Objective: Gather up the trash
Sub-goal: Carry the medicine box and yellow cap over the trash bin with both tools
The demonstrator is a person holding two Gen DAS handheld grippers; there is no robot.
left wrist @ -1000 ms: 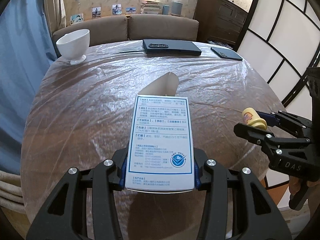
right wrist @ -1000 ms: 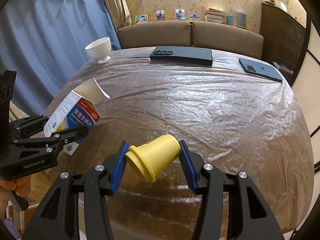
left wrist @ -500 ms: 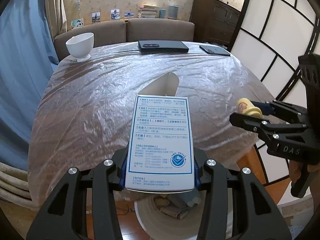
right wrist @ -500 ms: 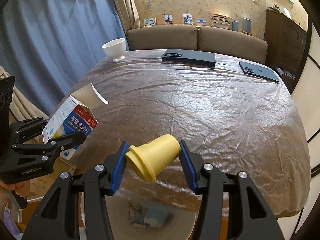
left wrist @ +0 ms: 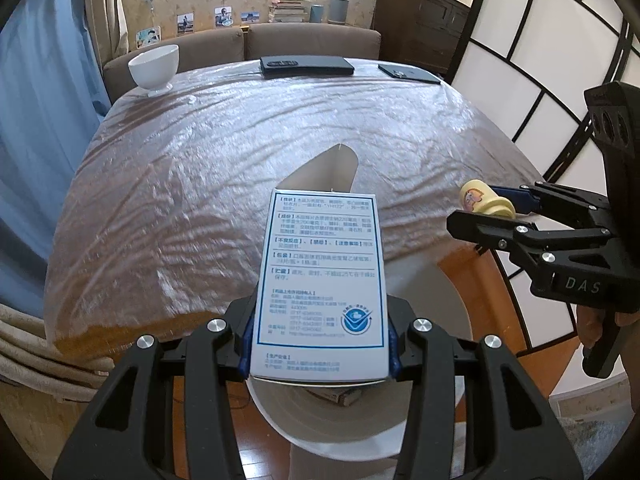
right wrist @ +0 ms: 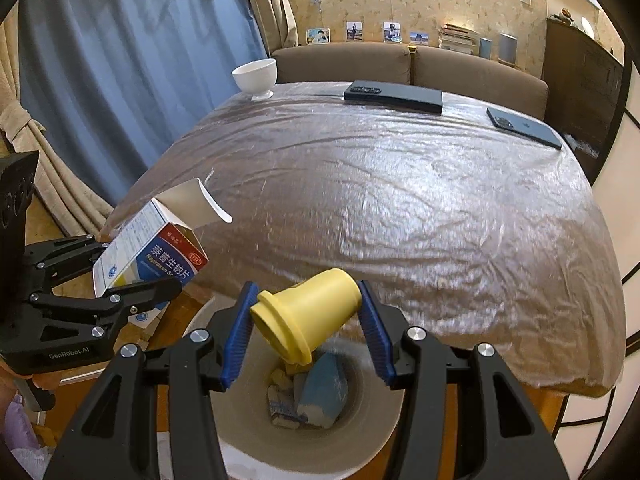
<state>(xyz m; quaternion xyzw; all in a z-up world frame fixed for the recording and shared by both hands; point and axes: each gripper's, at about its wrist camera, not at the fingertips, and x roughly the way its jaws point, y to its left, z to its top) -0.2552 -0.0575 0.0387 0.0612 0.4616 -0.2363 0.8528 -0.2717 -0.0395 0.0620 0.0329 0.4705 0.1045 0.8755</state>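
Right wrist view: right gripper clamps a yellow cup above the white bin. Left gripper grips a medicine box, seemingly also above it.

The table wears a crinkled, glossy clear plastic sheet, and at its far edge stand a smooth, glazed white bowl and a matt black box. At the table's near edge, the medicine box is smooth printed cardboard and the yellow cup is matt plastic. Below that edge a white bin looks smooth, on glossy wooden floorboards.
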